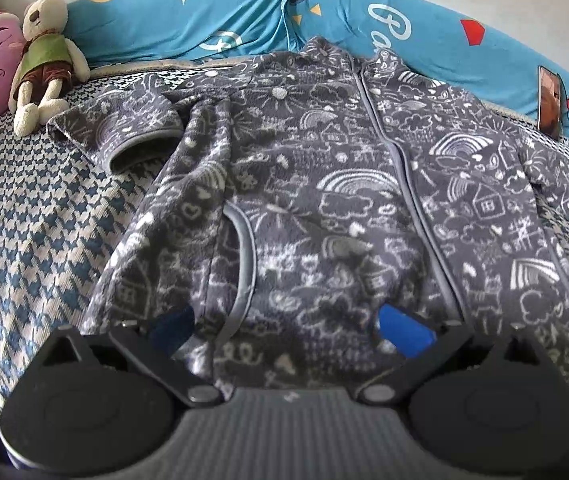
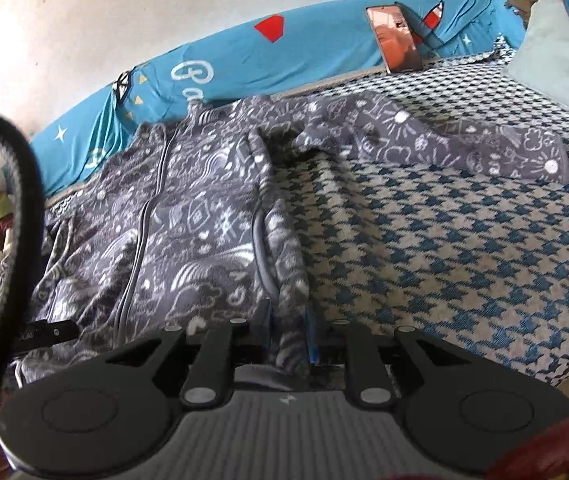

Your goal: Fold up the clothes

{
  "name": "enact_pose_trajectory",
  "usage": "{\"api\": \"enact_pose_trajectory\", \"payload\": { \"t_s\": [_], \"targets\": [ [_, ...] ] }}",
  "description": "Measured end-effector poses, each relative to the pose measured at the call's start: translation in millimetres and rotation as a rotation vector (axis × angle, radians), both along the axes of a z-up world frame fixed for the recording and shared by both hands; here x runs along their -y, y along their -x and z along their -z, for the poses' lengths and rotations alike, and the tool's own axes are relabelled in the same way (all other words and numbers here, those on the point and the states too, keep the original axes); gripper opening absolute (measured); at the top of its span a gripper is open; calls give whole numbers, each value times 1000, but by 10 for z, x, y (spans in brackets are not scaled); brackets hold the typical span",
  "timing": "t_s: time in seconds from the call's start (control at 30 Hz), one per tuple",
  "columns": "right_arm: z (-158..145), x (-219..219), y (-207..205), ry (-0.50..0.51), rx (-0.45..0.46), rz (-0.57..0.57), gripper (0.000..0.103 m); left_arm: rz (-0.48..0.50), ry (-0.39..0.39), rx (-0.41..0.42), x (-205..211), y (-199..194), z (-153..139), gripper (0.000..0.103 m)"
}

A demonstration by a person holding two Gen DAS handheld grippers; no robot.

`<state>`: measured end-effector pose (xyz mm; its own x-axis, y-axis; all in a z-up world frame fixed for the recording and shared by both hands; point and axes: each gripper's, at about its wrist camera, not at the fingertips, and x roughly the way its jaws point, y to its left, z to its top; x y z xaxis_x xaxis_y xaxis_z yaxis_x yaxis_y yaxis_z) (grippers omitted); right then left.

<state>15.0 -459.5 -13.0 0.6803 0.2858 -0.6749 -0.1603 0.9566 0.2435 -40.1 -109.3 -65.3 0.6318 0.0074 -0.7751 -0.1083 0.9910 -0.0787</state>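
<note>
— Where's the jacket [image 1: 324,184]?
— Spread front-up on the bed [image 1: 36,216], collar at the far edge, hem at the near one.
— Your tongs?
— My left gripper [image 1: 288,324] gapes wide over the hem. My right gripper [image 2: 289,334] is pinched on the jacket's side edge.

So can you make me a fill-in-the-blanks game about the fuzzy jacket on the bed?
1. The right gripper is shut on the jacket's bottom ____.
2. The left gripper hovers over the jacket with its fingers ____.
3. The toy rabbit wears a ____ top.
4. The phone leans against the ____ cushion.

Missing words: edge; open; green; blue
</note>
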Motion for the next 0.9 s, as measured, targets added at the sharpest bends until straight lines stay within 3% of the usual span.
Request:
{"api": "enact_pose_trajectory", "payload": {
  "t_s": [0.5,0.73,0.9],
  "targets": [
    [-242,470,-581,79,29,57,31,-21,1,23,-98,-411,-228,103],
    [-351,1080,-1052,103,56,276,37,3,-54,46,-145,-621,-338,103],
    [-295,1449,-1346,127,52,430,42,-12,5,11,-178,-662,-251,103]
  ]
}}
